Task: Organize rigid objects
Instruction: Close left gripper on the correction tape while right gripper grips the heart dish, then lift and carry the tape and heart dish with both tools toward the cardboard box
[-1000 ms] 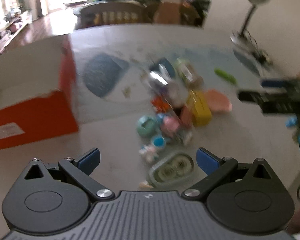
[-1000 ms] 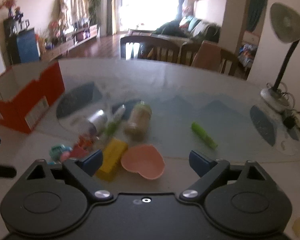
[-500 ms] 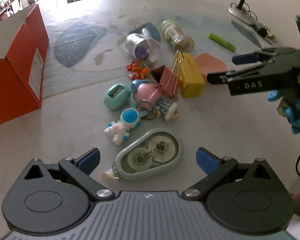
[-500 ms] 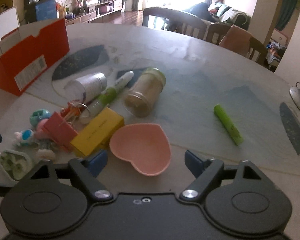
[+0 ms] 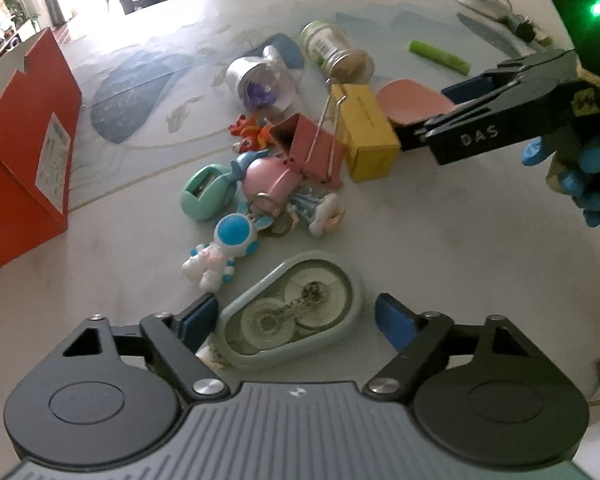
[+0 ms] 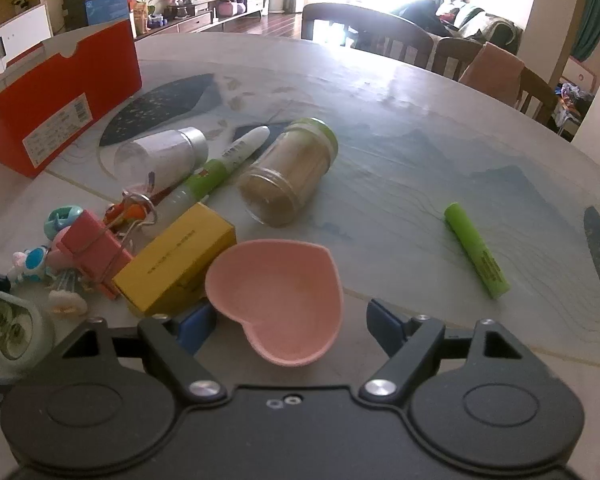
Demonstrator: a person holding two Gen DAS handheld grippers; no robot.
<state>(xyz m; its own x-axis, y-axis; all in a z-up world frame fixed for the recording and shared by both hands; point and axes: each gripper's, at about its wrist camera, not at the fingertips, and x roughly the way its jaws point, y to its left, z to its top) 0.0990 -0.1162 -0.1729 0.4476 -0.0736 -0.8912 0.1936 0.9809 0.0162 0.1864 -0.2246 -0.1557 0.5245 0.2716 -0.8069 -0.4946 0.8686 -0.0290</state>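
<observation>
- My left gripper (image 5: 294, 318): its fingers have just been closing but stand well apart, straddling the pale green correction-tape dispenser (image 5: 290, 312); the left finger (image 5: 198, 316) is just beside the case, the right one clear of it, so nothing is gripped.
- My right gripper (image 6: 288, 322): its fingers have also been narrowing, with the pink heart-shaped dish (image 6: 278, 294) between them; neither blue pad appears to press on the rim, so it holds nothing.
- Change over the last second: both views were blurred and took in the far room; now each looks down steeply at one object filling the gap. I read this as two approaches ending at once, with the grasps imminent.
- Near clutter, left of the dish: a yellow box (image 6: 176, 262) touching its rim, then a pink binder clip (image 6: 96, 252), an astronaut figure (image 5: 220, 252), a mint sharpener (image 5: 206, 196) and a pink keyring figure (image 5: 270, 184).
- Farther: a toothpick jar (image 6: 288, 172) and a clear silver-capped jar (image 6: 160, 154) on their sides, with a glue pen (image 6: 224, 162) between; a green highlighter (image 6: 476, 250) apart to the right.
- Far left of the desk (image 6: 400, 132): the open orange box (image 6: 60, 92), probably the destination; no item has been lifted toward it yet.
</observation>
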